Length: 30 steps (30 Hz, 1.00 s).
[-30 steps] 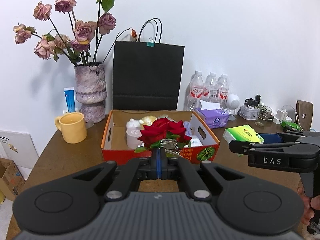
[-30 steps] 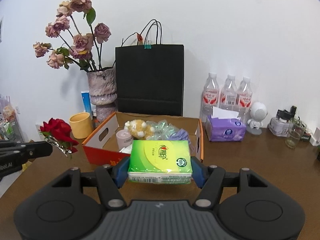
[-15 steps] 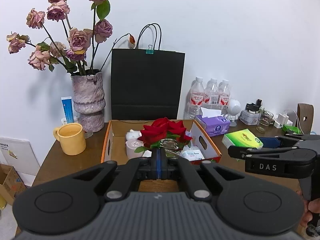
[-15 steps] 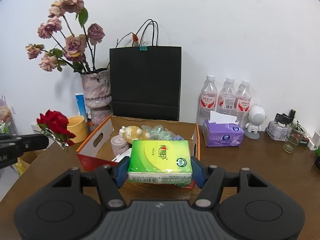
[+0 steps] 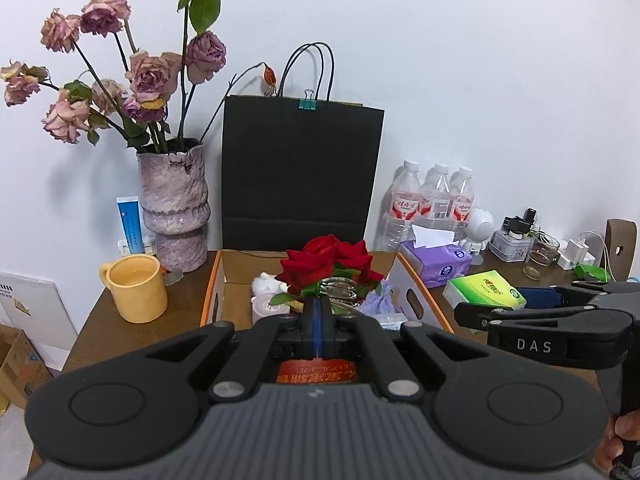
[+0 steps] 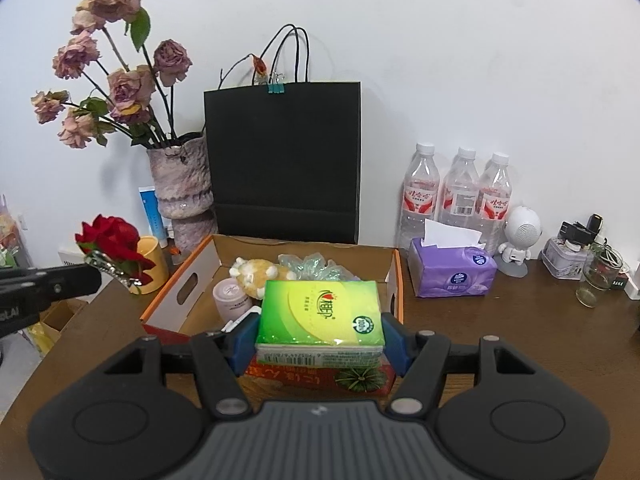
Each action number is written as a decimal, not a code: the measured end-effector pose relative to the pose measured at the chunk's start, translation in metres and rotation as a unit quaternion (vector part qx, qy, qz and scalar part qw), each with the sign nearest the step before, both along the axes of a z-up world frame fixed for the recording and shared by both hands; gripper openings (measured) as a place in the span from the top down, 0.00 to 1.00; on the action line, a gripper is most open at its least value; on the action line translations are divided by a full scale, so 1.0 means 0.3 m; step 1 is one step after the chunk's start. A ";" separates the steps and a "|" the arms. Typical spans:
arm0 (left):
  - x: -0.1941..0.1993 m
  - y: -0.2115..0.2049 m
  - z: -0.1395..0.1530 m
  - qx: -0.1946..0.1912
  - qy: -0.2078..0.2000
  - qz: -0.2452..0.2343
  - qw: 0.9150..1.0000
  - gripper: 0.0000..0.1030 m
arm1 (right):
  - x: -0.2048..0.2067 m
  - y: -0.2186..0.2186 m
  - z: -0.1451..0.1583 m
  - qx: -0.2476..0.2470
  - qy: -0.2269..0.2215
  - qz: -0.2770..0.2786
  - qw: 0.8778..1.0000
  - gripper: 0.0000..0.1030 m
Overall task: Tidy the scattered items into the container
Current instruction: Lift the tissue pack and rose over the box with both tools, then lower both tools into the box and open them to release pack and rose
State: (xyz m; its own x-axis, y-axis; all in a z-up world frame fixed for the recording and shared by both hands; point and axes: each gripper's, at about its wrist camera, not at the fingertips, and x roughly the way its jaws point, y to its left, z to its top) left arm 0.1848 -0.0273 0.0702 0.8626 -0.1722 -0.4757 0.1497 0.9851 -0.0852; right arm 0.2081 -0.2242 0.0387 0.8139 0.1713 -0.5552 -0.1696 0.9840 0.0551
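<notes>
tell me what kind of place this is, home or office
Most likely a home, on a cluttered wooden side table against a white wall: a vase of dried roses, a yellow mug and a purple tissue box suggest a lived-in room, though a small office is possible.

Along the bench's [image 6: 500, 344] back edge we note a black paper bag [image 6: 284, 160] against the wall, a vase of dried roses [image 6: 182, 184] left of it, three water bottles [image 6: 460, 192] right. Purple tissue pack [image 6: 452, 272] before the bottles; yellow mug [image 5: 136, 288] near the left edge.
</notes>
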 end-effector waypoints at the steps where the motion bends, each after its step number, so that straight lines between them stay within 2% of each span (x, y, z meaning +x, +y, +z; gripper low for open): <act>1: 0.012 -0.001 0.000 -0.001 0.002 0.000 1.000 0.99 | 0.010 -0.001 -0.001 0.001 0.003 0.001 1.000 0.39; 19: 0.194 -0.024 -0.018 0.004 0.031 0.016 0.999 0.99 | 0.185 -0.018 -0.033 0.009 0.041 0.001 0.999 0.39; 30: 0.313 -0.015 -0.075 0.002 0.053 0.022 0.998 0.99 | 0.288 0.008 -0.091 -0.001 0.062 0.008 0.998 0.39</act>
